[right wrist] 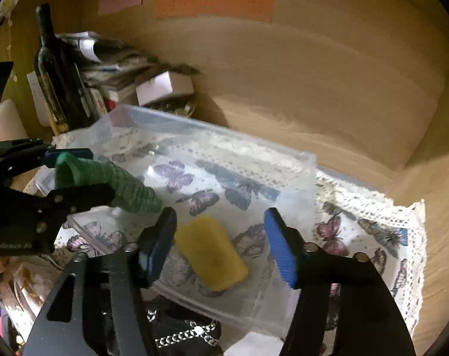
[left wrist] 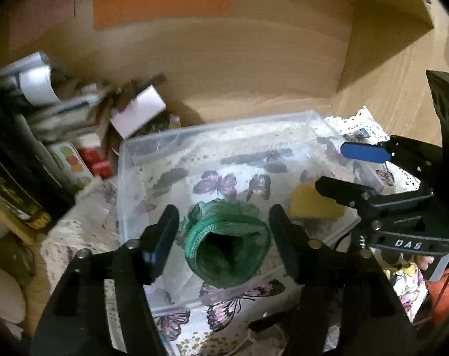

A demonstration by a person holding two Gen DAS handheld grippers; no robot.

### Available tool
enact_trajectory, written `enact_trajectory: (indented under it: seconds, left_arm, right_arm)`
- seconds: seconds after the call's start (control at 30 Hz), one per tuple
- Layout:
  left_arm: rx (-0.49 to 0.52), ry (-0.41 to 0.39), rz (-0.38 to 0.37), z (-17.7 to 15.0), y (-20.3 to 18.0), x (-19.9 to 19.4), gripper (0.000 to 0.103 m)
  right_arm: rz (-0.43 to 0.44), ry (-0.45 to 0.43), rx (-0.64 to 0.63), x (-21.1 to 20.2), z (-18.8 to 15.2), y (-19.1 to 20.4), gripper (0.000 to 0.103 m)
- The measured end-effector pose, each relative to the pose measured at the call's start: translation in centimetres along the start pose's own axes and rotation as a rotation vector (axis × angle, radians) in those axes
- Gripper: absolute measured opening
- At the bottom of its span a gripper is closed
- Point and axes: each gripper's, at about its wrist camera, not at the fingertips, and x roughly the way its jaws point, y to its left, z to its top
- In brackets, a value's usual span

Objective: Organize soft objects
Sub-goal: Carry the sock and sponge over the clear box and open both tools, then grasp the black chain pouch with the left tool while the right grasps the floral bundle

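Note:
A clear plastic bin (left wrist: 218,124) stands on a butterfly-print cloth (left wrist: 224,311). A green knitted sock (left wrist: 225,246) sits between the fingers of my left gripper (left wrist: 224,237), over the bin; the jaws stand wide and do not press it. In the right wrist view the sock (right wrist: 105,178) hangs from the left gripper (right wrist: 76,172) over the bin's (right wrist: 283,154) left side. A yellow sponge (right wrist: 212,252) lies inside the bin, below my open, empty right gripper (right wrist: 221,237). The sponge (left wrist: 310,204) and right gripper (left wrist: 343,166) also show in the left wrist view.
A dark wine bottle (right wrist: 58,74), boxes (right wrist: 165,86) and papers crowd the back left corner. Wooden walls (left wrist: 224,59) close in behind, with coloured sticky notes (right wrist: 212,0). A black item with a chain (right wrist: 188,332) lies in front of the bin.

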Motion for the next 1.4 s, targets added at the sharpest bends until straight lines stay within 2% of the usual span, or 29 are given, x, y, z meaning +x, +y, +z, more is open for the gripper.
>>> enact_trajectory:
  seconds: [0.07, 0.2, 0.33, 0.47, 0.67, 0.73, 0.8, 0.9, 1.03, 1.07, 1.13, 1.23, 1.3, 1.4]
  left_arm:
    - [0.006, -0.028, 0.002, 0.2, 0.0, -1.0, 0.074]
    - [-0.013, -0.092, 0.017, 0.3, 0.1, -3.6, 0.098]
    - [0.002, -0.146, 0.035, -0.1, -0.5, -6.0, 0.1]
    - [0.034, -0.168, 0.02, -1.4, -1.6, -7.5, 0.101]
    - [0.043, -0.186, -0.044, -3.8, -3.6, -8.3, 0.101]
    - [0.042, -0.184, -0.059, -4.7, -4.3, -8.0, 0.096]
    - [0.066, -0.143, -0.077, -5.3, -5.2, -7.0, 0.072]
    - [0.074, -0.087, -0.11, -5.7, -5.9, -5.4, 0.067]
    - [0.079, -0.019, -0.13, -6.1, -6.5, -3.1, 0.057]
    - [0.079, 0.001, -0.135, -6.2, -6.6, -2.4, 0.054]
    - [0.071, 0.043, -0.142, -6.6, -6.6, -1.1, 0.047]
    - [0.067, 0.079, -0.141, -7.3, -6.6, 0.2, 0.033]
    - [0.071, 0.066, -0.126, -7.4, -6.5, 0.1, 0.02]
    - [0.063, 0.029, -0.147, -7.4, -6.1, -0.8, 0.015]
  right_arm:
    - [-0.005, -0.019, 0.004, -0.6, 0.5, 0.1, 0.062]
    - [-0.032, -0.104, 0.008, -3.8, 0.6, 0.0, 0.074]
    - [-0.033, -0.186, 0.018, -7.3, 0.1, 0.0, 0.079]
    - [-0.049, -0.24, 0.013, -9.9, -1.2, 0.5, 0.081]
    - [-0.072, -0.236, 0.018, -11.3, -4.8, 1.1, 0.081]
    - [-0.068, -0.206, 0.026, -11.1, -6.2, 1.1, 0.081]
    - [-0.054, -0.171, 0.033, -10.6, -7.8, 1.1, 0.081]
    - [-0.025, -0.115, 0.053, -9.5, -9.5, 1.1, 0.079]
    - [0.0, -0.058, 0.076, -8.3, -11.2, 1.1, 0.049]
    - [0.008, -0.047, 0.081, -8.0, -11.6, 1.1, 0.046]
    - [0.018, -0.037, 0.086, -7.7, -12.0, 1.1, 0.028]
    - [0.032, -0.046, 0.089, -7.7, -12.1, 1.0, 0.013]
    - [0.024, -0.067, 0.091, -8.1, -12.1, 1.0, 0.012]
    - [0.019, -0.103, 0.105, -8.9, -11.7, 0.6, 0.011]
